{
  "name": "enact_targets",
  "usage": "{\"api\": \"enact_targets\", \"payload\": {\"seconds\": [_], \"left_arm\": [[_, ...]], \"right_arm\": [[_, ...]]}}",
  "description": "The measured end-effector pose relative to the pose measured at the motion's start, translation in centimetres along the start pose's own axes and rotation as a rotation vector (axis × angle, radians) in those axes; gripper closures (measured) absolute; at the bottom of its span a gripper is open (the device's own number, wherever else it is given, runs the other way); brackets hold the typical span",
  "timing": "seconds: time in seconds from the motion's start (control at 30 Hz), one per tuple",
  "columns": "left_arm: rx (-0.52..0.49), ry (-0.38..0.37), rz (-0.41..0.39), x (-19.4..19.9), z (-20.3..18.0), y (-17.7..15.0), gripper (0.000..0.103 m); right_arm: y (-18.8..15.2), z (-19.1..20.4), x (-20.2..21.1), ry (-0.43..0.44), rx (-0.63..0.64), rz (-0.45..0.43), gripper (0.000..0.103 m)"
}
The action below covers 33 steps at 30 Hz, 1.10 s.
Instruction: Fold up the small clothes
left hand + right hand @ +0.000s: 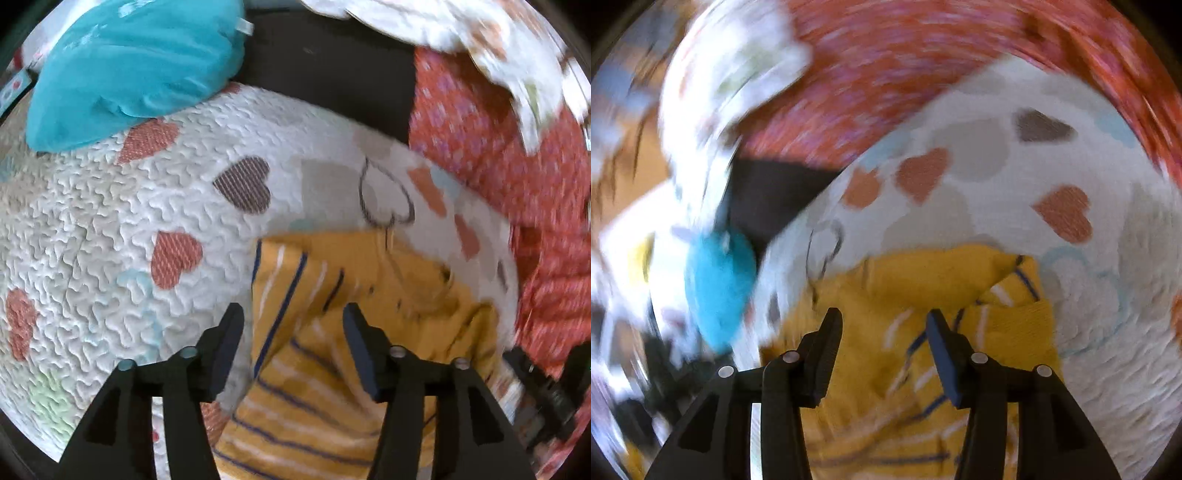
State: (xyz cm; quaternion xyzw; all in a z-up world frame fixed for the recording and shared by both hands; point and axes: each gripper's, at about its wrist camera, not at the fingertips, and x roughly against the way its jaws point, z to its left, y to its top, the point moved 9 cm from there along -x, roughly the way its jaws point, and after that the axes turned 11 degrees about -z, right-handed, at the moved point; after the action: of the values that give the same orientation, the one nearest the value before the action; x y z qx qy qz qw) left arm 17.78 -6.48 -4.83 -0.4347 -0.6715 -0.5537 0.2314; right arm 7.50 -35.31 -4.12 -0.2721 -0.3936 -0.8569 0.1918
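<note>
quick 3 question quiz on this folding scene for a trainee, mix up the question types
1. True or false: the left gripper is clamped on the mustard-yellow garment with navy and white stripes.
2. Multiple choice: what lies on the far corner of the white quilted cover with heart patches in the left wrist view? A) a green plastic bowl B) a teal soft fabric item C) a pair of black shoes
3. Fill in: beside the quilted cover lies a ____ cloth with small pale dots.

Key
1. False: both it and the right gripper stand open above the garment, pads clear of the cloth.
2. B
3. Red
</note>
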Motion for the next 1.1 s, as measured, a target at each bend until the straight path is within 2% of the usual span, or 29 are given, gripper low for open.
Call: {"api": "enact_targets", "payload": {"seconds": [0.1,0.17,0.23,0.3,0.33,0.37,0.4,0.47,0.5,0.53,0.57,0.6,0.63,0.7,0.8,0.83,0.87,0.9,0.93,1.0,1.07,1.1], "left_arm": [[-0.095,0.0,0.032,-1.3,-1.5,-2.0,0.045],[-0.139,-0.008,0.034,-2.5,-2.7,-2.6,0.045],[-0.182,0.009,0.025,-3.9,-3.6,-2.8,0.042],[-0.232,0.072,0.038,-5.8,-3.9,-3.0,0.045],[-0.247,0.086,0.056,-6.5,-3.9,-3.3,0.052],[-0.253,0.087,0.087,-7.4,-4.0,-3.6,0.078],[-0.243,0.083,0.107,-7.9,-4.1,-3.8,0.084],[-0.21,0.103,0.095,-7.9,-3.9,-3.0,0.093],[-0.196,0.113,0.091,-7.8,-3.8,-2.7,0.094],[-0.182,0.122,0.085,-7.7,-3.5,-2.3,0.094],[-0.166,0.132,0.076,-7.5,-3.2,-1.8,0.094],[-0.154,0.139,0.071,-7.5,-3.0,-1.4,0.095],[-0.14,0.15,0.065,-7.4,-2.6,-0.8,0.095],[-0.129,0.174,0.056,-7.5,-2.0,0.2,0.097],[-0.11,0.242,0.037,-8.2,-1.1,1.8,0.103],[-0.113,0.282,0.019,-8.2,-0.7,2.3,0.103],[-0.121,0.3,0.012,-8.4,-0.3,2.5,0.103],[-0.121,0.305,0.016,-8.5,0.0,2.5,0.103],[-0.12,0.3,0.028,-8.7,0.3,2.3,0.103],[-0.109,0.267,0.03,-8.5,0.6,1.8,0.103],[-0.116,0.197,0.007,-7.8,0.2,1.8,0.102],[-0.13,0.156,-0.009,-7.2,-0.2,1.7,0.097]], "right_arm": [[-2.6,3.6,-1.5,0.023,0.166,0.08,0.051],[-3.4,4.5,-2.4,-0.006,0.238,0.1,0.051],[-2.8,4.0,-2.6,-0.086,0.28,0.035,0.051],[-2.4,2.8,-2.7,-0.16,0.338,-0.009,0.051],[-2.5,2.6,-3.1,-0.173,0.367,0.002,0.051],[-2.8,2.3,-3.6,-0.188,0.405,0.021,0.051],[-3.1,2.0,-4.3,-0.213,0.456,0.037,0.051],[-3.7,1.7,-5.5,-0.236,0.555,0.054,0.051],[-4.0,1.5,-6.3,-0.234,0.589,0.065,0.051],[-4.1,1.3,-6.9,-0.23,0.588,0.08,0.065],[-4.3,0.9,-7.5,-0.223,0.565,0.116,0.102],[-4.3,0.3,-7.9,-0.218,0.522,0.153,0.103],[-3.4,-0.1,-7.7,-0.218,0.481,0.135,0.103],[-1.0,-0.7,-7.1,-0.251,0.438,0.066,0.103],[2.8,-2.9,-6.0,-0.362,0.377,-0.017,0.103],[3.7,-3.3,-5.6,-0.371,0.363,-0.032,0.103],[4.0,-3.2,-5.4,-0.34,0.342,-0.029,0.102],[4.0,-2.6,-5.1,-0.25,0.304,-0.012,0.102],[3.9,-2.1,-4.8,-0.2,0.29,-0.006,0.101],[3.2,-0.9,-4.4,-0.147,0.328,0.002,0.091],[1.9,0.1,-4.7,-0.15,0.425,0.016,0.044],[1.1,0.5,-5.2,-0.151,0.477,0.025,0.04]]}}
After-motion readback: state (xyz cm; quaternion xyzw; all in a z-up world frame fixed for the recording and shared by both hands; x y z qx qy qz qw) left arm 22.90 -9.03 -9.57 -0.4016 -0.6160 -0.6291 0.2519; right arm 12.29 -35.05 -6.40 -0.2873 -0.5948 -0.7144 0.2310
